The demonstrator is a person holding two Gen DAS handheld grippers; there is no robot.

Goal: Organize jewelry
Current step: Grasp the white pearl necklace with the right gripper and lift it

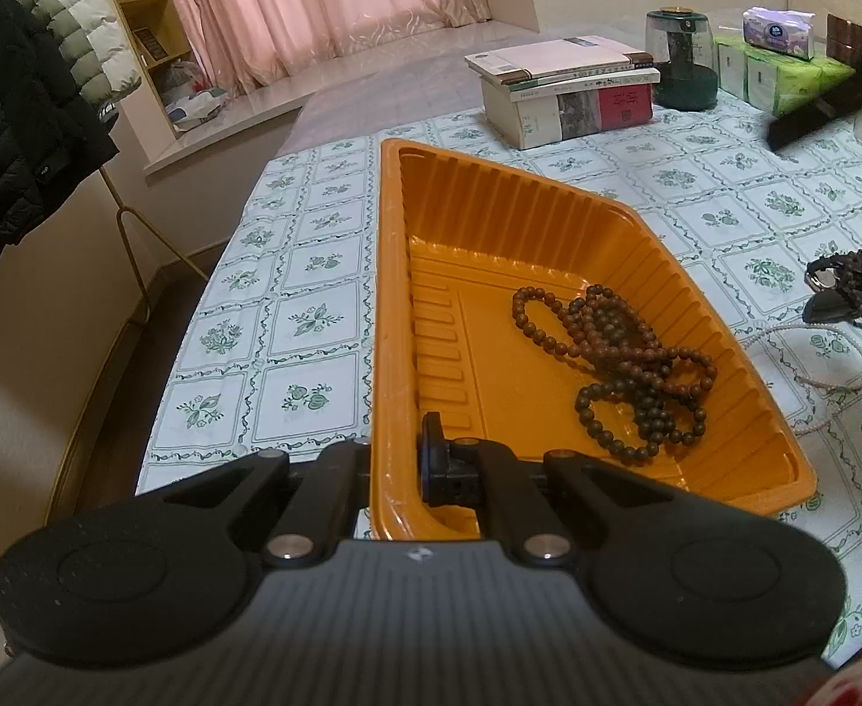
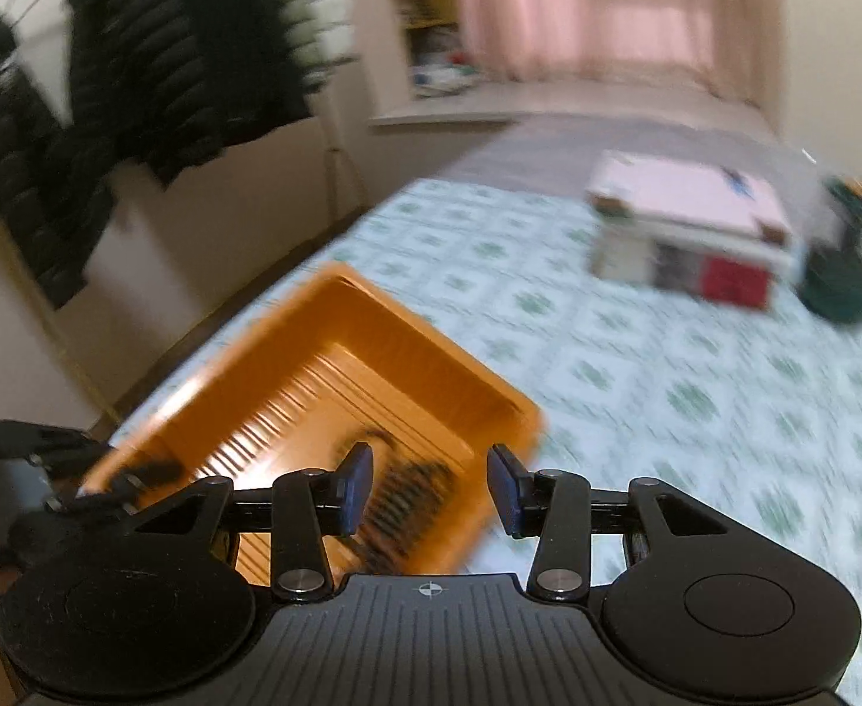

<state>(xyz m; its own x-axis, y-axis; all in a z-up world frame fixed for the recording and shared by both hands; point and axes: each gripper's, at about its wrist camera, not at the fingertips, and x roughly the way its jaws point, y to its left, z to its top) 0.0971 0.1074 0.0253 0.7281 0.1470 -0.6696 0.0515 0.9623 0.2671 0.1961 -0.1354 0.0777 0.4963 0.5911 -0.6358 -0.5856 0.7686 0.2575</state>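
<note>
An orange plastic tray [image 1: 519, 217] stands on the flower-patterned tablecloth. A long string of brown wooden beads [image 1: 625, 365] lies piled in its near right part. My left gripper [image 1: 398, 462] is shut on the tray's near left wall, one finger outside it and one inside. In the blurred right wrist view, my right gripper [image 2: 431, 482] hangs open over the tray [image 2: 372, 317], and the beads [image 2: 413, 500] show as a dark smear below its fingers, apart from them. A pearl necklace [image 1: 813, 382] and dark bracelets [image 1: 848, 282] lie on the cloth to the right of the tray.
A stack of books [image 1: 566, 88], a green glass jar [image 1: 681, 59] and tissue packs [image 1: 784, 70] stand at the far side of the table. The table's left edge runs close beside the tray. Jackets [image 1: 19, 88] hang on a rack to the left.
</note>
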